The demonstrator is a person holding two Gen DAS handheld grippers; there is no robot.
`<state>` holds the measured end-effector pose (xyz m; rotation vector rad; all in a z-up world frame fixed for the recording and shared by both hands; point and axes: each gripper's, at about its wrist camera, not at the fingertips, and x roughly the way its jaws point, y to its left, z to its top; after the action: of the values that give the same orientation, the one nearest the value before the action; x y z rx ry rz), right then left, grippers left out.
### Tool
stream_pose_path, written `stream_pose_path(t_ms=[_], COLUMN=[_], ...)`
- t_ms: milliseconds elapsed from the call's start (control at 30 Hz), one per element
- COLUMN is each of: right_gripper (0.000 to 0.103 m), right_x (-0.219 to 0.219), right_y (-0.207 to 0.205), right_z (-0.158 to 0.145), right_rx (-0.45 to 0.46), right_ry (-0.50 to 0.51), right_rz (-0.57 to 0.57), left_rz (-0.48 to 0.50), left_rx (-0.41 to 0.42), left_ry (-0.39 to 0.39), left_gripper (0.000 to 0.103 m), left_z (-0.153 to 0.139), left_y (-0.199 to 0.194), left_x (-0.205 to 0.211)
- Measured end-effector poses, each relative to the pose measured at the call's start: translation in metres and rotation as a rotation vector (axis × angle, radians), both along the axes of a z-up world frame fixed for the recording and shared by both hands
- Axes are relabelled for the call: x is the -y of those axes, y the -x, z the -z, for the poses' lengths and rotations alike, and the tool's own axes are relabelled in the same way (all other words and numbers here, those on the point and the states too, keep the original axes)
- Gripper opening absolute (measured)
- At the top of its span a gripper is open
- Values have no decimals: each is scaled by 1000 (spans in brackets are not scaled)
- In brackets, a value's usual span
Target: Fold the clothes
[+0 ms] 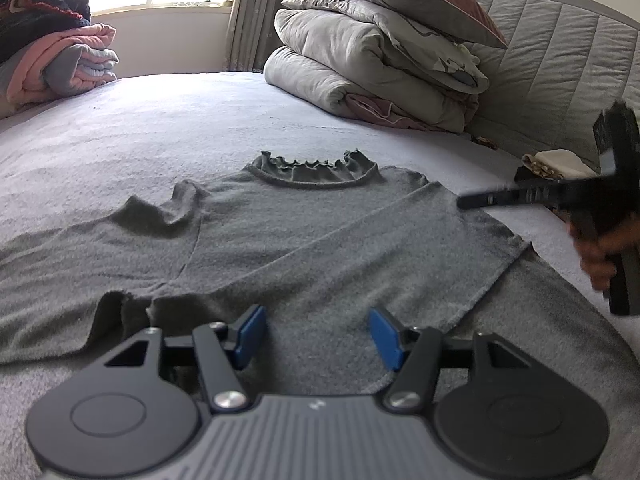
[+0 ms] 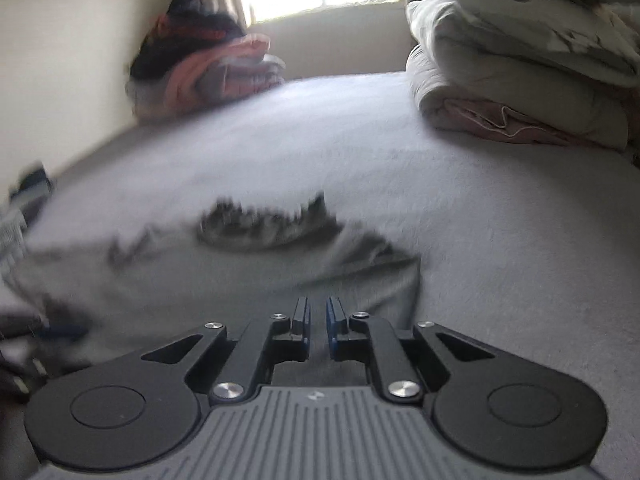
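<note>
Lying front-up on the bed (image 1: 120, 120), the grey top (image 1: 288, 232) has its frilled collar (image 1: 312, 170) pointing toward the headboard (image 1: 552, 52), and one sleeve (image 1: 400, 248) is already laid slantwise across the chest, so the fold looks partly made. Its other sleeve (image 1: 60, 248) trails outward, a rumple near the shoulder, probably the next piece to bring in. Over the hem hangs the left gripper (image 1: 318, 334), jaws spread with nothing between them, seemingly parked to pin or take the lower edge. Out at the garment's side, the right gripper (image 2: 318, 322) has its pads nearly pressed together, a narrow slit between them and no cloth caught; that view is smeared. Folded clothes (image 1: 60, 60) sit far off by the window, and stacked quilts (image 1: 372, 64) keep clear of the working area.
</note>
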<state>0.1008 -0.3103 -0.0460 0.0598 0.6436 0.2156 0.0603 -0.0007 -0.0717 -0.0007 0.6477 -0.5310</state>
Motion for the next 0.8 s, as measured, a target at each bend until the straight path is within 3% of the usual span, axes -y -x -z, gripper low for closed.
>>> stream_pose_path(t_ms=[100,200,233,300,500,667,800], right_gripper=[10,9,12,33,33,33,30], right_x=[1,19,24,29,15,-7,5], right_y=[8,20,22,27,52,55,60], right_z=[14,20,19,15,-2,8,17], right_rx=[4,12,8,1,40,30,4], right_ry=[88,80,85,100,79,96,94], right_rz=[44,84,104,140,125,86,99], left_rz=[0,1,1,3,5,16,14], left_rx=[3,2,2,2,7,6,6], left_ry=[0,2,2,-2,16,-2,-21], left_gripper=[61,61,61,62,61,61,61], left_z=[0,1,1,1,-6,-5,-2], left_y=[0,0,0,0,0,3,6], left_x=[0,0,0,0,0,1,-2])
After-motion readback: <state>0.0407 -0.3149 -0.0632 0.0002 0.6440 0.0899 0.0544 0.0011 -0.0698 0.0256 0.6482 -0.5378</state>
